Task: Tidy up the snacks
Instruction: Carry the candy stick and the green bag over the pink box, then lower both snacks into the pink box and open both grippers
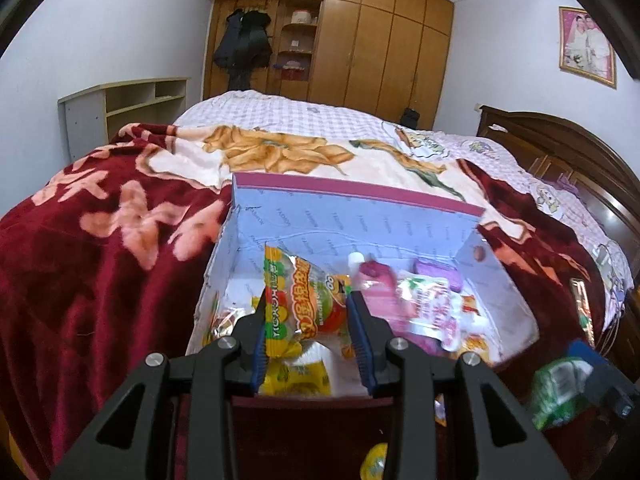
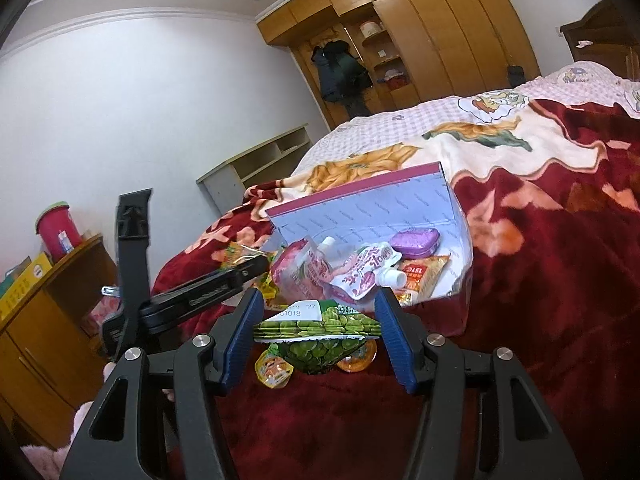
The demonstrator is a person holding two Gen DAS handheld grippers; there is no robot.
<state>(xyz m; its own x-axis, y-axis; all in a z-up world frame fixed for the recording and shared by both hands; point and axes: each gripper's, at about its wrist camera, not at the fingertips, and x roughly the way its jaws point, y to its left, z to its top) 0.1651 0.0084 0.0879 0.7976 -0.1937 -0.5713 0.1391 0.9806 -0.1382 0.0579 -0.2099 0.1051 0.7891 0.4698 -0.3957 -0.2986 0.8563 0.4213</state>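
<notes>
On a bed [image 1: 100, 264] draped in a dark red floral blanket, your left hand-held gripper [image 1: 308, 308] pinches a yellow-and-orange snack packet [image 1: 296, 300] between its blue pads, holding it above the near end of an open pale-lined box [image 1: 360, 216]. The box sits on the blanket toward the bed's near edge, its maroon-rimmed lid standing up at the far side. Inside lie a pink spouted pouch [image 2: 298, 270], a white-and-pink spouted pouch [image 2: 360, 272], a purple tin [image 2: 414, 242] and an orange packet [image 2: 422, 272], piled toward the box's right half in the left wrist view.

Your right hand-held gripper [image 2: 318, 330] grips a green pea packet [image 2: 320, 330] by its two side edges, pads pressed to the crimped bag, just in front of the box. Beneath that packet, on the blanket by the bed's near edge, rest two small jelly cups [image 2: 274, 368], one yellow and one orange, partly hidden by the bag. The left tool's black body reaches in from the left of the right wrist view, its tip over the box's near left corner.

Beyond the bed stand a wooden wardrobe [image 1: 380, 40] and a low pale shelf unit [image 1: 132, 100].
</notes>
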